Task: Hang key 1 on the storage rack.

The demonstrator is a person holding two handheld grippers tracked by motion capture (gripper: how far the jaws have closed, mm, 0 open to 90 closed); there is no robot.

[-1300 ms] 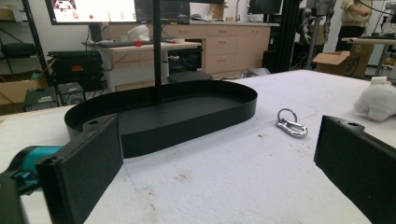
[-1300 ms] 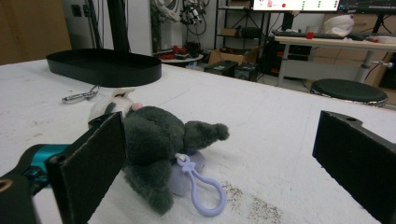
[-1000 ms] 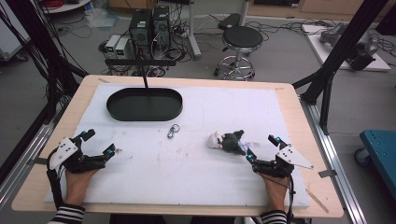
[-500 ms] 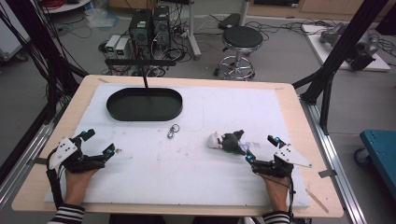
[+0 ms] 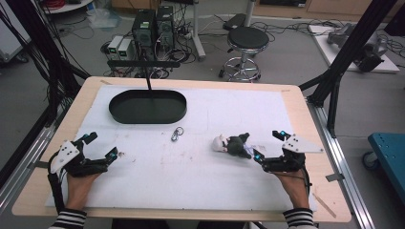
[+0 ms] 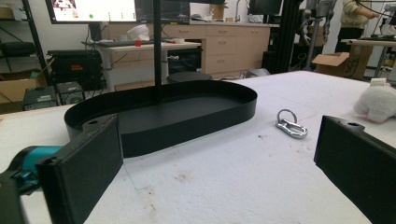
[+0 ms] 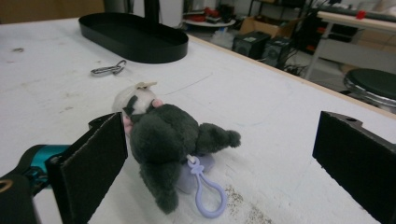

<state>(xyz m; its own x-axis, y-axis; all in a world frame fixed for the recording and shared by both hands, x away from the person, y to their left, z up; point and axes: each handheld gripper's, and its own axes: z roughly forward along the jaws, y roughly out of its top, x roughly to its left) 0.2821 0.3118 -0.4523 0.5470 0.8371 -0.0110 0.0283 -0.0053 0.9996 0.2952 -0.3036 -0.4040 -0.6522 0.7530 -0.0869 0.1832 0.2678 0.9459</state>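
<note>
The small plush toy (image 7: 163,140), dark grey in the body with a white and pink head, lies on its side on the white table cover (image 5: 200,176), right of the middle and just in front of the right gripper (image 5: 268,150); a pale purple clip (image 7: 205,191) hangs off its underside onto the cover; in the right gripper view the jaws stand wide, the near one almost against the toy's back, the far one well apart from it, nothing held; this looks like the approach before a grasp, and the next move would call for easing forward until the soft body sits between both pads, then closing on the body rather than on the loose clip; further out, a silver carabiner (image 5: 177,134) lies near the centre, and behind it a black oval tray (image 5: 148,117) sits with a dark post (image 5: 148,83) rising from it; the left gripper (image 5: 101,147) rests near the left edge, jaws wide and empty, facing the tray and the carabiner
</note>
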